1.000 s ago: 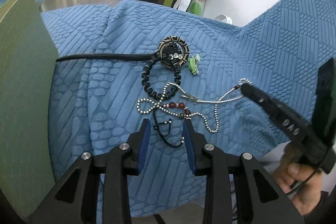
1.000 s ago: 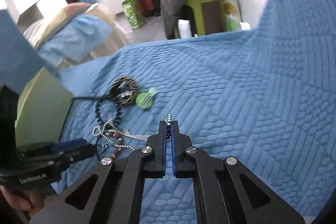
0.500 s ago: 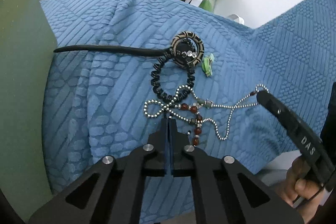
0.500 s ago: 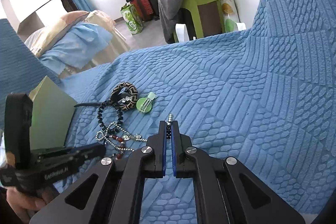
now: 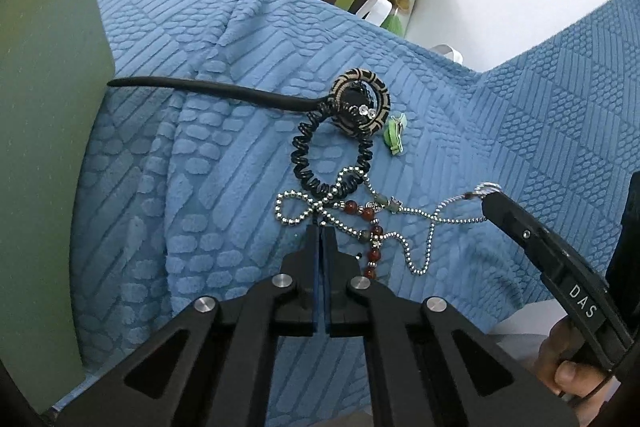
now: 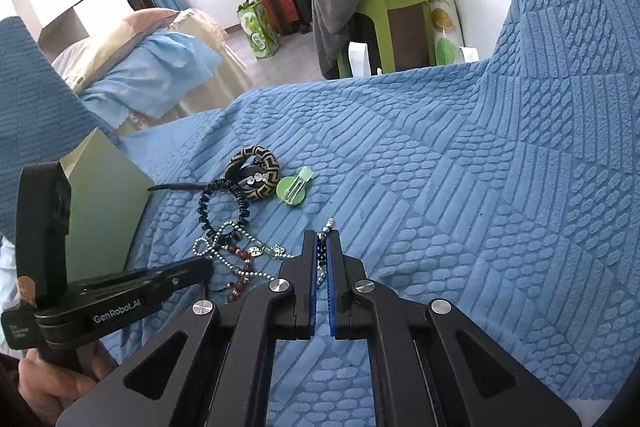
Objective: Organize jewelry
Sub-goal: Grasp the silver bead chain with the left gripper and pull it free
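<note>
A blue textured blanket [image 5: 208, 155] is spreading across the whole scene, with a green board [image 5: 44, 131] standing at its left edge. On it, the jewelry pile is lying in the middle: a black hair stick [image 5: 208, 89], a patterned bangle [image 5: 362, 103], a black coil tie [image 5: 304, 163]. The left gripper [image 5: 321, 233] is sitting clenched at the silver bead chain's [image 5: 304, 215] bow, what it grips being unclear. The right gripper [image 6: 321, 247] is pinching that chain's far end, just off the pile.
</note>
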`<state>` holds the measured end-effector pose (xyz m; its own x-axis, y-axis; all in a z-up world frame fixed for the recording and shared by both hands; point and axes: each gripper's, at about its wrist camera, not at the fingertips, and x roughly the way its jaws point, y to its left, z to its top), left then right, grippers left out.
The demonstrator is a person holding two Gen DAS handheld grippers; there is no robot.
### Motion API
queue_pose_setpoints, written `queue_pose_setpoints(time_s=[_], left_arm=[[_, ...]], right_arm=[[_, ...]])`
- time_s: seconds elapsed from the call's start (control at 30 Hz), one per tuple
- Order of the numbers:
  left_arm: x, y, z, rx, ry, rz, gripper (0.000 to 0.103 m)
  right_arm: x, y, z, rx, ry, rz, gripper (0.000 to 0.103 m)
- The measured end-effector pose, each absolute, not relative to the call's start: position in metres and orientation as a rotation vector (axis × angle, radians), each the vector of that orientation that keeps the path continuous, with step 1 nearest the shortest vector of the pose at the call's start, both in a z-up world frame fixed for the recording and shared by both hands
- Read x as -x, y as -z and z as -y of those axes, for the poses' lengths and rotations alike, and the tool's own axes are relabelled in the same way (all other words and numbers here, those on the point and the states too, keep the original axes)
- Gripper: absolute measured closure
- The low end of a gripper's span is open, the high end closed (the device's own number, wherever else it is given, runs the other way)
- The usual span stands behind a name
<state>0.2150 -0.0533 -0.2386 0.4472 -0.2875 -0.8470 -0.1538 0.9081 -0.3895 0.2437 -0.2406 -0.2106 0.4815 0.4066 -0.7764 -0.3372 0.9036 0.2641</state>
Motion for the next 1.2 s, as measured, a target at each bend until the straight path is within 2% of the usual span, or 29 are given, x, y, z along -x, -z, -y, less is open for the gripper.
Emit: queue_pose_setpoints(time_s=[0.17, 0.27, 0.33, 0.37, 0.6, 0.67, 0.7, 0.77, 0.8, 0.97, 1.03, 1.1, 1.2], left_arm=[[-0.216, 0.234, 0.065, 0.381, 0.085, -1.13, 0.098], [-0.215, 0.233, 0.068, 0.389, 0.098, -1.132, 0.083], [-0.212, 0.229, 0.07, 0.371, 0.093, -1.122, 0.059], [-0.211, 0.227, 0.072, 0.354, 0.082, -1.112, 0.056], [-0.213, 0.229, 0.079, 0.267, 0.048, -1.097, 0.06], [-0.214, 0.231, 0.083, 0.233, 0.034, -1.087, 0.071], [-0.214, 0.232, 0.086, 0.204, 0.018, -1.083, 0.08], [-0.215, 0.233, 0.088, 0.181, 0.027, -1.08, 0.089], [-0.217, 0.234, 0.091, 0.165, 0.027, -1.084, 0.1], [-0.213, 0.233, 0.091, 0.143, 0.034, -1.074, 0.101], [-0.209, 0.228, 0.082, 0.197, 0.035, -1.065, 0.101], [-0.207, 0.224, 0.075, 0.232, 0.043, -1.064, 0.101], [-0.201, 0.217, 0.064, 0.299, 0.049, -1.055, 0.101]], right_arm=[[-0.245, 0.211, 0.241, -0.088, -0.454, -0.974, 0.101], [-0.246, 0.212, 0.24, -0.087, -0.452, -0.976, 0.101], [-0.247, 0.211, 0.24, -0.088, -0.451, -0.975, 0.101], [-0.246, 0.211, 0.24, -0.089, -0.452, -0.973, 0.101], [-0.245, 0.211, 0.24, -0.089, -0.457, -0.977, 0.101], [-0.245, 0.212, 0.241, -0.092, -0.459, -0.983, 0.101], [-0.245, 0.213, 0.241, -0.095, -0.457, -0.986, 0.101], [-0.246, 0.215, 0.243, -0.103, -0.456, -0.992, 0.101], [-0.247, 0.215, 0.244, -0.111, -0.457, -0.995, 0.101], [-0.25, 0.218, 0.245, -0.124, -0.464, -1.012, 0.099], [-0.251, 0.221, 0.243, -0.098, -0.447, -1.027, 0.089], [-0.253, 0.226, 0.24, -0.067, -0.43, -1.038, 0.053], [-0.254, 0.235, 0.23, -0.012, -0.441, -1.059, 0.044]])
